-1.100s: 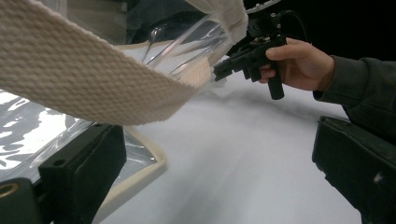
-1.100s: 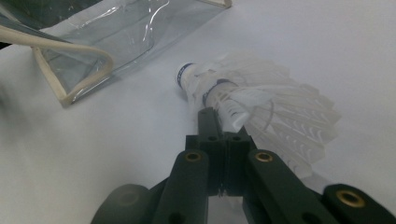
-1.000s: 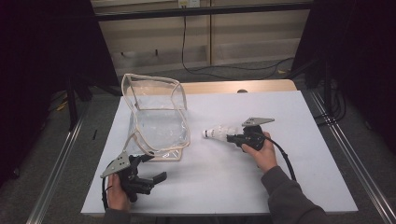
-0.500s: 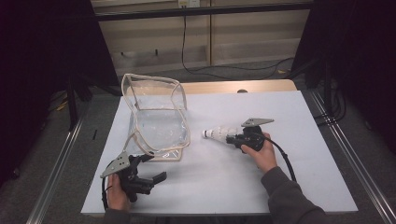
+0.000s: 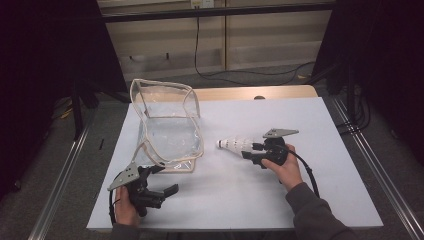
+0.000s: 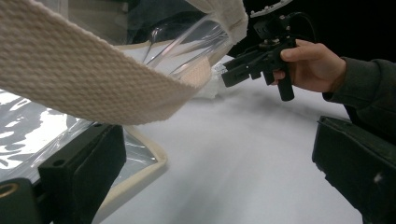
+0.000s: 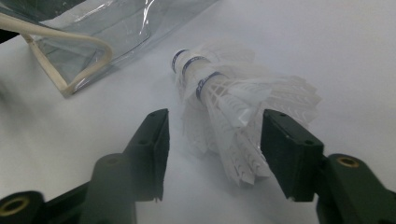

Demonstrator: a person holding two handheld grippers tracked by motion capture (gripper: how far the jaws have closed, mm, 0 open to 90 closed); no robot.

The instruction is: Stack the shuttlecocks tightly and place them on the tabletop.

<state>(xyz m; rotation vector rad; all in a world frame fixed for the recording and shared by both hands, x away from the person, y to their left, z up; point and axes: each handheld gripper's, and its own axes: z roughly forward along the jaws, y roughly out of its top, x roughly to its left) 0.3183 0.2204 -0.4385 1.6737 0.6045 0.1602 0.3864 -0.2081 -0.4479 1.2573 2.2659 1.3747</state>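
A stack of white feather shuttlecocks [image 5: 234, 144] with blue bands lies on its side on the white table [image 5: 320, 200], just right of a clear plastic bag [image 5: 170, 135] trimmed in beige webbing. My right gripper [image 5: 249, 150] is open, and the stack's feathered end [image 7: 224, 98] lies between its jaws [image 7: 219, 149]. My left gripper [image 5: 162, 179] stands open at the bag's near corner. The bag's beige strap [image 6: 93, 84] hangs just above and ahead of its jaws [image 6: 219, 177], nothing between them. The left gripper view also has the right gripper [image 6: 236, 72] held in a hand.
The bag [image 7: 107, 28] stands open and crumpled toward the table's back left. A wooden strip [image 5: 250, 93] edges the table's far side. Metal rails [image 5: 370, 165] run along both sides. Cables lie on the floor behind.
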